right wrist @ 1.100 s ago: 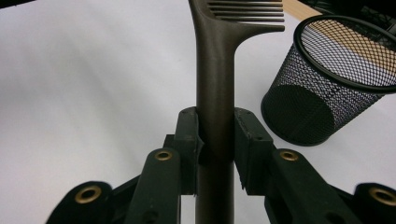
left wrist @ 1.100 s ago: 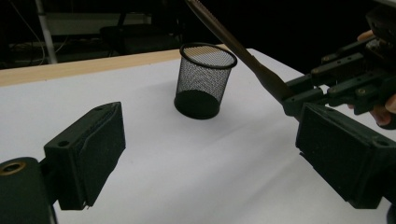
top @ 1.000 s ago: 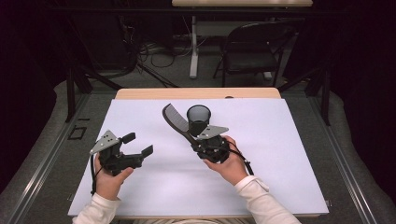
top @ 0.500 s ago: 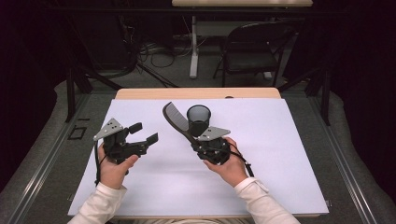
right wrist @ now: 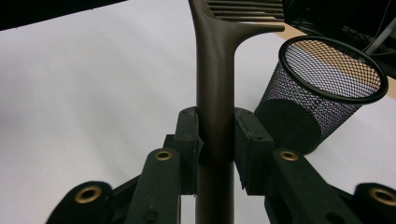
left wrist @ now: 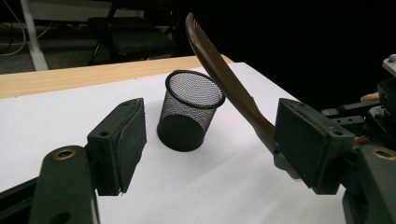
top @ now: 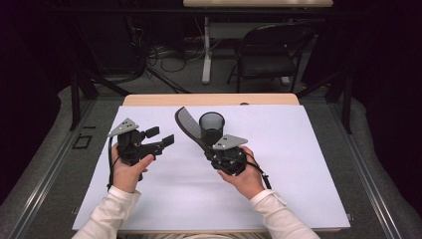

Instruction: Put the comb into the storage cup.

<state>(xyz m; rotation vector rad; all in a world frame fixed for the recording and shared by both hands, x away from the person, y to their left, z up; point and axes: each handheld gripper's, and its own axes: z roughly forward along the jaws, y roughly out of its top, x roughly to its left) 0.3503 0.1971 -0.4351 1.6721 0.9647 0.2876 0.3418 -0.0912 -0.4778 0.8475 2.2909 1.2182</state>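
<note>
High view: the right gripper (top: 209,148) sits near the middle of the white table cover (top: 298,164), its jaws clenched on the handle of a dark brown comb (top: 185,122). The comb slants up toward eleven o'clock from that gripper, its toothed end raised off the cover. At one o'clock of the right gripper, just beside the comb, a black mesh pen cup (top: 212,126) stands upright on the cover. The left gripper (top: 160,138) is held at nine o'clock of the right one, well apart from it, pointing toward three o'clock; its jaws have just been closing, yet they stand apart with nothing between them.

Right gripper view: both pads press on the comb's handle (right wrist: 215,93), which rises straight to twelve o'clock, and the teeth begin at the top edge. The mesh cup (right wrist: 322,88) stands at two o'clock of the grip, close to the comb but whether touching it I cannot tell.

Left gripper view: between the spread jaws lies bare cover, and beyond them the cup (left wrist: 189,109) stands at twelve o'clock with the comb (left wrist: 219,70) leaning over its rim from the right.
</note>
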